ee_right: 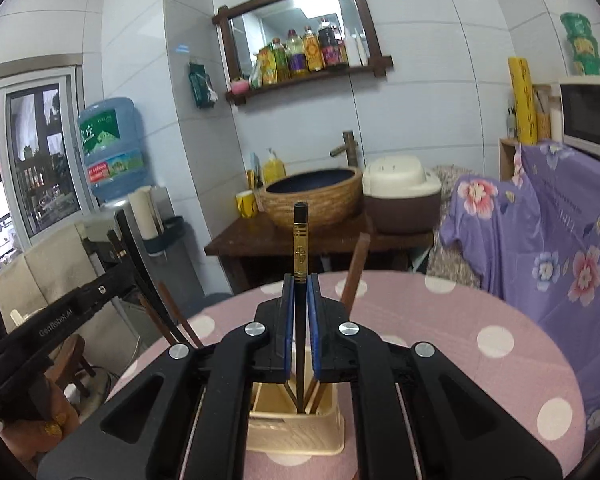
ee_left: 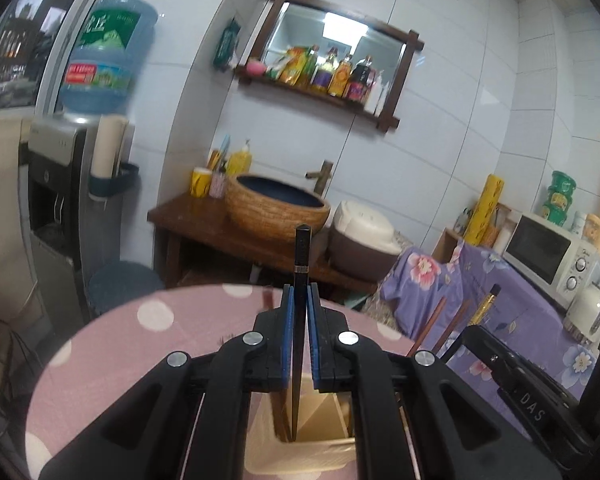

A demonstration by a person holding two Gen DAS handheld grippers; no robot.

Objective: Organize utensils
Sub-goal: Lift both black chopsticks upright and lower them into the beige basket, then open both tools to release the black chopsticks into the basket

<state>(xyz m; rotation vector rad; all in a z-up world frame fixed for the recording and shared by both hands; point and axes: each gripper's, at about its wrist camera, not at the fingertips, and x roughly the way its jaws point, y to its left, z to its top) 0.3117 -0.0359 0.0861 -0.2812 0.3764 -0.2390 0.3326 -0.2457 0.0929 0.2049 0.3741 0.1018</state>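
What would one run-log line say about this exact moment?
left gripper: shut on black chopstick | right gripper: shut on gold-banded chopstick | both tips in beige holder | pink dotted table

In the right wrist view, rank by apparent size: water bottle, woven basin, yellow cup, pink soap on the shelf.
1. woven basin and water bottle, too close to separate
2. yellow cup
3. pink soap

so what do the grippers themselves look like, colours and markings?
Both alike: left gripper and right gripper have matte black linkage arms with round silver pivot bolts and blue finger pads. White lettering "GenRobot.AI" shows on the side. No cables or sleeves visible.
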